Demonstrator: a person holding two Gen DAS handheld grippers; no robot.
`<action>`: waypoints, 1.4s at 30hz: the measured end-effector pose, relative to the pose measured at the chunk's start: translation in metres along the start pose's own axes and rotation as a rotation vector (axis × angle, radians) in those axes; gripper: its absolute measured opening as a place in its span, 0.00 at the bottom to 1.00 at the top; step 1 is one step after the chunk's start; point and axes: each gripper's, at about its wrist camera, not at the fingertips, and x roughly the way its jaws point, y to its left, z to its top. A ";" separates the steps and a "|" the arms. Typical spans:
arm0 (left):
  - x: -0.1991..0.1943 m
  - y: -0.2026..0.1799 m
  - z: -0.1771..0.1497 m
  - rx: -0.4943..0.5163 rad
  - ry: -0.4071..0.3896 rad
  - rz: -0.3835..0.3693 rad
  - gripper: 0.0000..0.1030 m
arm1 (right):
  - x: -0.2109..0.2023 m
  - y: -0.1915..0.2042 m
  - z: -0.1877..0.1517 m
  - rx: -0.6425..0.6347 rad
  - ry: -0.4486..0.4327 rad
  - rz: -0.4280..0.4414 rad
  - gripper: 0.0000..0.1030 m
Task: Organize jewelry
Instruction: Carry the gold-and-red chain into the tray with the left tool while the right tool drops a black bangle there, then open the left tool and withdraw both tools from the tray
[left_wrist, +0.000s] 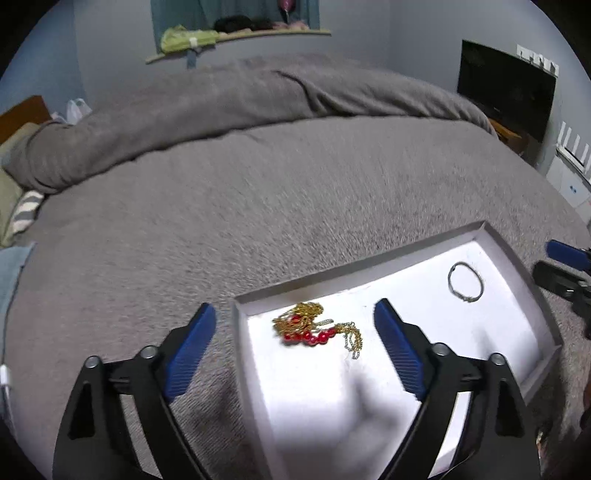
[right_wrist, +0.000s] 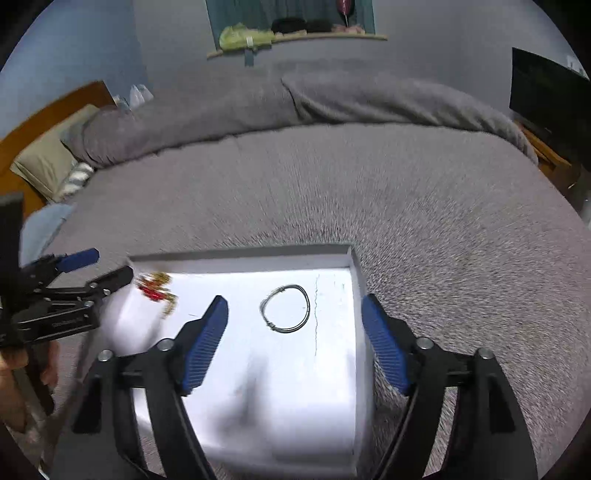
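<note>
Both tools hang spread apart, empty, over a white tray (right_wrist: 354, 273) on the grey bed (left_wrist: 258, 206): left tool (left_wrist: 295, 343) above the red-and-gold necklace (left_wrist: 314, 328), right tool (right_wrist: 295, 332) above the silver bangle (right_wrist: 285, 308).

A matt white cardboard tray (left_wrist: 517, 266) lies on the rough grey fleece blanket (left_wrist: 258, 206); inside it, glossy red beads on a gold metal chain (left_wrist: 314, 328).

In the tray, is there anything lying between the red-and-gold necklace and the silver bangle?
No. In the left wrist view, only bare white tray floor separates the red-and-gold necklace from the silver bangle; the right wrist view shows the same.
</note>
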 end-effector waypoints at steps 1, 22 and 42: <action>-0.008 0.002 -0.001 -0.009 -0.013 -0.004 0.89 | -0.015 -0.001 -0.002 0.009 -0.024 0.006 0.80; -0.151 0.013 -0.083 -0.020 -0.118 -0.023 0.92 | -0.155 0.009 -0.076 -0.039 -0.167 -0.014 0.95; -0.161 0.014 -0.186 -0.025 -0.070 -0.033 0.93 | -0.140 -0.003 -0.144 -0.106 -0.082 -0.049 0.95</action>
